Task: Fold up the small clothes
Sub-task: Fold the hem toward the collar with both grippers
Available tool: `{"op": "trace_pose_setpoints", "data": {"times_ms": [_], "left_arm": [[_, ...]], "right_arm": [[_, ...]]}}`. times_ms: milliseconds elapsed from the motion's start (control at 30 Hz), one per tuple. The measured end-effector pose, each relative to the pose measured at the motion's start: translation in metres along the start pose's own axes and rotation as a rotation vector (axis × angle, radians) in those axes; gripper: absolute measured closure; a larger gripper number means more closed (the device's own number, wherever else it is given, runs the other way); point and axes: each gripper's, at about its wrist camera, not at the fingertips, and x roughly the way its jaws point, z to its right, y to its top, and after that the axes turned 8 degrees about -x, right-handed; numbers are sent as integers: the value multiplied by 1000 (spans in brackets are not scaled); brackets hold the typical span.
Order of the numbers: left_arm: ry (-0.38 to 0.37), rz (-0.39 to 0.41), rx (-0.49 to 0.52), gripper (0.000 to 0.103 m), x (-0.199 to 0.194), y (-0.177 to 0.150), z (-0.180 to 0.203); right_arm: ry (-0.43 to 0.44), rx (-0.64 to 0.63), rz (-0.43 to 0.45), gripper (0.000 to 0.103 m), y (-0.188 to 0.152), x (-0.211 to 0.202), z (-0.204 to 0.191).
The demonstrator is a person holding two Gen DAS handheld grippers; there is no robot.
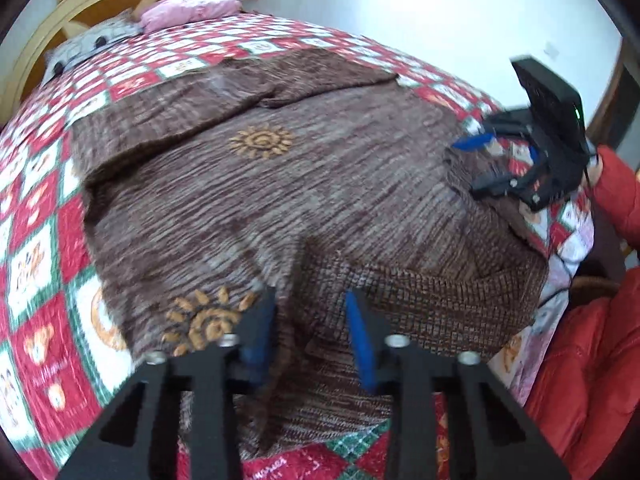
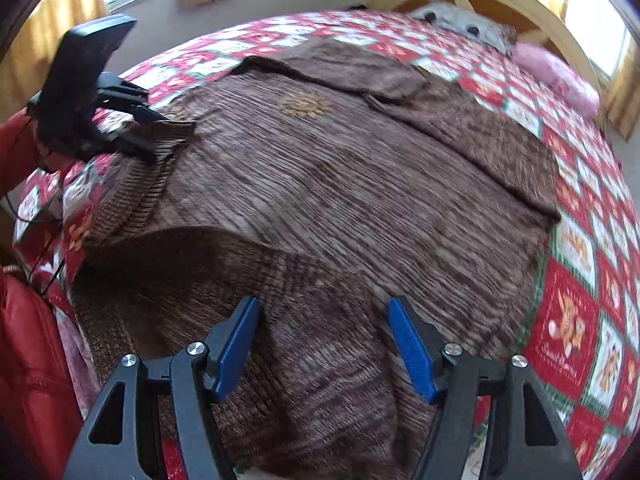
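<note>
A brown knit sweater (image 1: 280,184) with orange sun motifs lies spread on a checked quilt (image 1: 36,240), one sleeve folded across its far part. In the left wrist view my left gripper (image 1: 310,336) sits at the near edge, its blue pads pinching a raised fold of the knit beside the ribbed hem (image 1: 420,292). The right wrist view shows that left gripper (image 2: 156,134) gripping the ribbed corner. My right gripper (image 2: 324,340) stands open over the sweater's (image 2: 340,200) near edge, fabric lying between its pads without being pressed. It also appears as the right gripper (image 1: 480,164) at the sweater's right corner.
The bed has a curved wooden headboard (image 1: 48,28), a pink pillow (image 1: 188,10) and a grey patterned pillow (image 2: 464,24). A person's red padded sleeve (image 1: 616,188) and jacket (image 2: 28,360) stand at the bed's edge, with a black cable (image 2: 44,216) hanging there.
</note>
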Motion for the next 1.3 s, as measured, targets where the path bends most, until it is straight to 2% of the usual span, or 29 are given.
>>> {"op": "trace_pose_setpoints", "data": {"times_ms": [33,67,100,133,167,233,400,467,600,700,767,833,933,1000,1033,1100,1133,1167,1233,1267,1300], "left_arm": [[-12,6,-18,83,-1,-2,-2],[-15,13,-24,84,-1,-3,-3],[-16,22,-28,85,-2,-5,-2],[-13,28,-30,87,-2,-5,-1],[-9,36,-30,92,-4,-6,0],[-22,64,-39,97,-11,-6,2],[-39,208,-124,97,-45,-1,-3],[-42,277,-174,97,-60,4,-10],[5,358,-295,97,-72,14,-34],[24,372,-446,97,-64,19,-68],[59,347,-542,97,-45,23,-93],[72,312,-577,100,-30,24,-103],[-22,267,-567,100,-23,23,-103],[-80,239,-499,94,-24,27,-92],[-86,225,-460,87,-24,30,-87],[-77,183,-387,63,-20,33,-72],[-69,160,-361,40,-16,36,-68],[-62,135,-333,23,-9,37,-63],[-37,82,-289,17,6,39,-55],[-7,59,-278,17,16,39,-53],[27,71,-259,18,20,39,-50]], "right_arm": [[5,4,-1,59,0,-2,-1],[10,20,0,77,-2,-5,-1],[7,33,1,82,-4,-8,-1],[6,52,3,93,-6,-12,-1],[5,66,7,95,-7,-14,-1],[-8,89,29,96,-8,-25,-3],[-55,195,183,96,-8,-75,11],[-111,237,240,96,-4,-91,20],[-186,373,295,96,2,-98,51],[-170,507,269,96,2,-72,81],[-117,619,237,96,-6,-48,105],[-55,739,200,96,-19,-19,127],[-10,788,207,96,-30,4,136],[-11,768,226,96,-30,2,133],[-17,752,224,96,-29,1,131],[-28,729,215,96,-27,2,128],[-29,728,214,96,-28,1,128],[-30,726,214,95,-28,1,130],[-33,723,217,95,-28,2,129],[-34,721,220,95,-28,4,131],[-35,719,222,95,-29,4,131]]}}
